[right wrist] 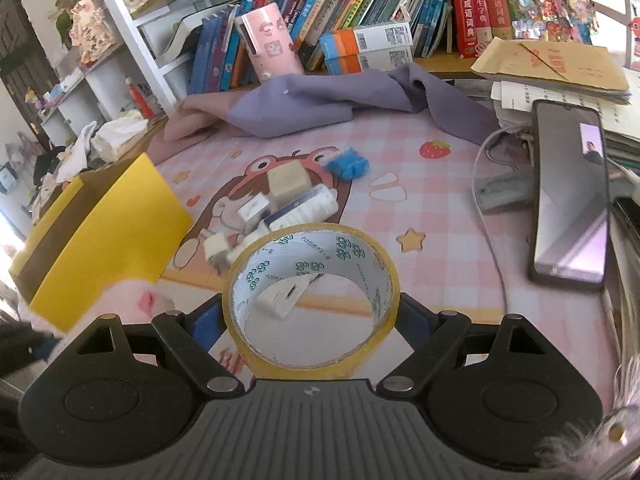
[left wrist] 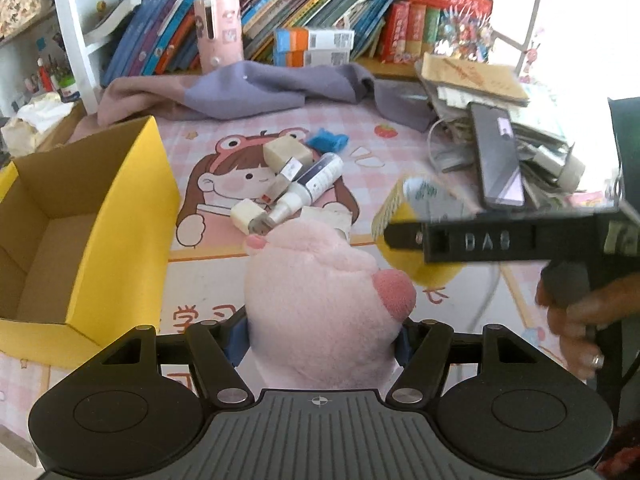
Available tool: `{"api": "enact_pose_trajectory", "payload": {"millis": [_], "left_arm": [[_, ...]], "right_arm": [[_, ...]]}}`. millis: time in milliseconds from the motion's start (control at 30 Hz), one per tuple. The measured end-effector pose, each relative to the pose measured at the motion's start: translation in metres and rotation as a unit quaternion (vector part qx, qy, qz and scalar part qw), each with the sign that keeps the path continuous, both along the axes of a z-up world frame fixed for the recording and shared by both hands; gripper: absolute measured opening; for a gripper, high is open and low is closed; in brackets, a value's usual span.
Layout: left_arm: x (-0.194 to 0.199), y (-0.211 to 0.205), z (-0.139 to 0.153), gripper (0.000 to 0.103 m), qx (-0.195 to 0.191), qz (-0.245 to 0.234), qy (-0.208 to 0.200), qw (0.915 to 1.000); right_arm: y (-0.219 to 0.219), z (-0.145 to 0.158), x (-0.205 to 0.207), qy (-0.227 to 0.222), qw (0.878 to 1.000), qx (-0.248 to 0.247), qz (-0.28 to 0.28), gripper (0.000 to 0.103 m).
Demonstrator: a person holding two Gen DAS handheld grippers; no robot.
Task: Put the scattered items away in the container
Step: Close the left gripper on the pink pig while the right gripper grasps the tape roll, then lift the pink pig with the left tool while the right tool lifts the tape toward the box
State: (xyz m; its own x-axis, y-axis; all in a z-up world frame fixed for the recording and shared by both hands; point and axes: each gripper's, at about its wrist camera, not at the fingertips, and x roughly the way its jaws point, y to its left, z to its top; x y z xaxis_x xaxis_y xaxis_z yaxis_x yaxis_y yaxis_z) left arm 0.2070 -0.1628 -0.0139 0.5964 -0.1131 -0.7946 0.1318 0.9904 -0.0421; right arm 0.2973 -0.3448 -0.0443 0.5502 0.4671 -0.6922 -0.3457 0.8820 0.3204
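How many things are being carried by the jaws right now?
2. The pink plush toy sits clamped in the left gripper; the roll of tape is clamped in the right gripper.

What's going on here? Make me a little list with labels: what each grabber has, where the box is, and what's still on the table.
left gripper: shut on the pink plush toy
right gripper: shut on the roll of tape
yellow box: open, nothing visible inside, to the left of the clutter
still on the mat: white erasers, white tubes, a blue clip
not for tidying, off to the right: phone leaning on a paper stack
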Motion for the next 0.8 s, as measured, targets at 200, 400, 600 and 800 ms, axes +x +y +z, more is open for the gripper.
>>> {"api": "enact_pose_trajectory", "payload": {"millis": [200, 400, 600, 800], "left_arm": [[-0.015, 0.008, 0.001, 0.066, -0.03, -0.016, -0.015, 0.9993], [-0.032, 0.026, 0.001, 0.066, -0.063, -0.035, -0.038, 0.9966], [-0.073, 0.059, 0.006, 0.066, -0.077, -0.054, -0.064, 0.9935], [-0.127, 0.124, 0.012, 0.066, -0.095, -0.012, -0.071, 0.9929]], "right_arm": [[0.007, 0.006, -0.029, -0.005, 1.0, -0.012, -0.002, 0.086], [0.014, 0.016, -0.065, -0.027, 0.998, -0.041, -0.026, 0.086], [0.035, 0.026, -0.103, -0.043, 0.996, -0.059, -0.06, 0.086], [0.078, 0.031, -0.158, -0.049, 0.994, -0.067, -0.07, 0.086]]}}
